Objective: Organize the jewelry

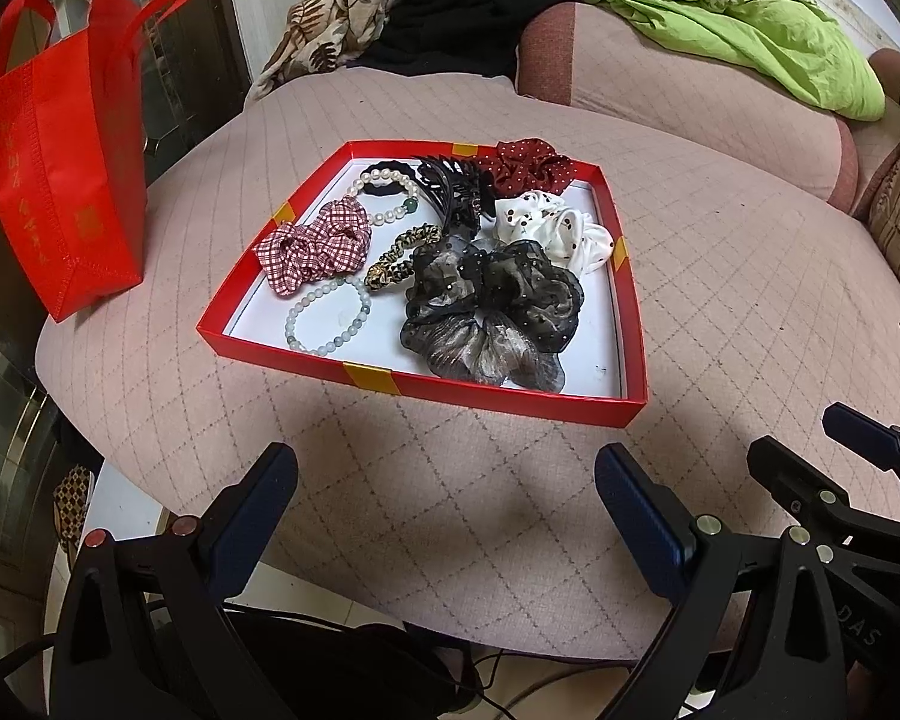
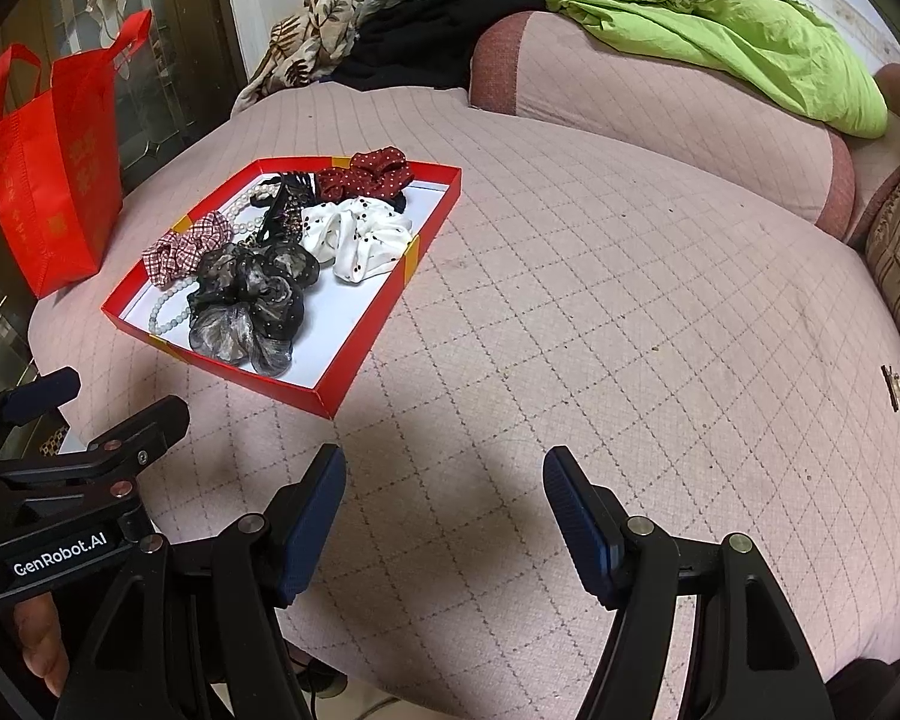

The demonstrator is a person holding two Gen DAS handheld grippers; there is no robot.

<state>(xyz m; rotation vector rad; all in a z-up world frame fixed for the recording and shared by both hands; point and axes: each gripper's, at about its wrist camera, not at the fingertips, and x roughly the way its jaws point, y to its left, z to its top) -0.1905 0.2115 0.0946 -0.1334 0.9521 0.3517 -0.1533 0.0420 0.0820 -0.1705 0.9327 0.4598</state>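
A shallow red box lid (image 1: 498, 399) (image 2: 354, 369) lies on the pink quilted cushion. It holds a black sheer scrunchie (image 1: 492, 306) (image 2: 249, 306), a white dotted scrunchie (image 1: 555, 228) (image 2: 360, 234), a red dotted scrunchie (image 1: 525, 165) (image 2: 366, 171), a plaid scrunchie (image 1: 315, 243) (image 2: 180, 246), a leopard hair tie (image 1: 399, 255), a black claw clip (image 1: 450, 192) (image 2: 285, 204), a pearl bracelet (image 1: 384, 195) and a pale bead bracelet (image 1: 330, 318) (image 2: 165, 306). My left gripper (image 1: 447, 492) is open and empty, short of the box's near edge. My right gripper (image 2: 444, 498) is open and empty, right of the box.
A red tote bag (image 1: 60, 174) (image 2: 48, 180) stands left of the box. A bolster (image 1: 690, 114) with a green cloth (image 1: 750, 24) lies behind. Patterned and dark fabrics (image 1: 342, 18) are piled at the back. The cushion edge drops off near the grippers.
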